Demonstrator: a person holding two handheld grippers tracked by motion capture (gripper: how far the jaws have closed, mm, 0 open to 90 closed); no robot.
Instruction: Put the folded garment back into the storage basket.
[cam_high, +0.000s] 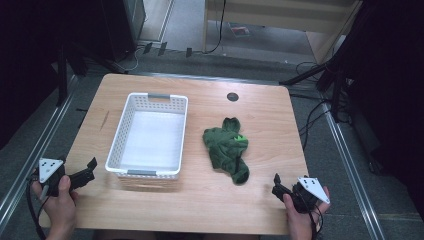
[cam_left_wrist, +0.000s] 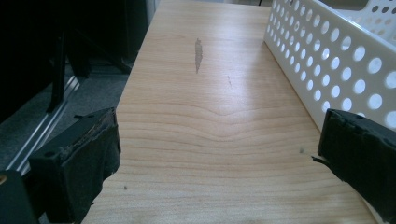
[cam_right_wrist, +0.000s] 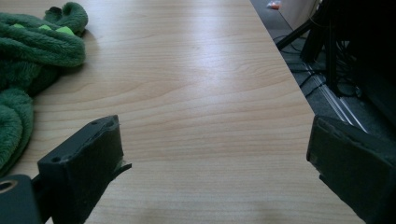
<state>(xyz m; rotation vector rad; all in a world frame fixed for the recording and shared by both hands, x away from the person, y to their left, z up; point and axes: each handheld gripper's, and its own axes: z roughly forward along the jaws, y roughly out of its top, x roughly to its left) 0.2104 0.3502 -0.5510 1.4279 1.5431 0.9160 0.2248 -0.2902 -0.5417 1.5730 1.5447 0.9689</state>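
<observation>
We hold the left gripper (cam_high: 91, 169) and right gripper (cam_high: 276, 184) wide apart and empty, nothing begun. The green fleece garment (cam_high: 227, 147) lies ahead-left of the right gripper, the white basket (cam_high: 114, 146) just right of the left. Likely next: reaching for the garment. Its crumpled folds hide its shape.

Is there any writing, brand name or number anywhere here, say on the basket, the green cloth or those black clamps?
None can be read: the white basket, green cloth, wooden table, left gripper and right gripper show no text. A small red thing on the floor beyond is too blurred.
</observation>
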